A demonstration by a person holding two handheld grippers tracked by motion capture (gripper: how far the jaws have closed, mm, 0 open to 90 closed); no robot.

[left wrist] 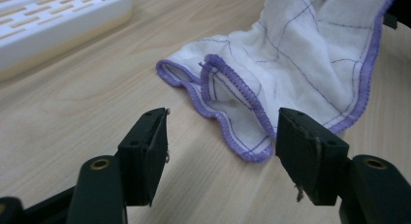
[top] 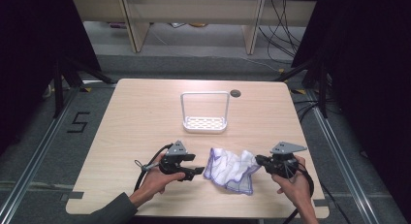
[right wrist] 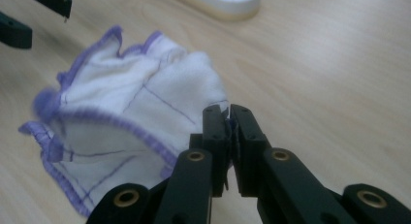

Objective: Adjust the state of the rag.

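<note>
Cloth (top: 231,169) (white, purple hem) lies crumpled near the tabletop's front edge — right gripper (right wrist: 229,118) pinches its corner. Left gripper (left wrist: 220,136) gapes wide beside it — probably grabs the hem next.

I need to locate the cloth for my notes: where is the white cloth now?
In the high view the white cloth lies crumpled at the table's near edge, between the left tongs and right tongs, nearer than the white rack.
</note>
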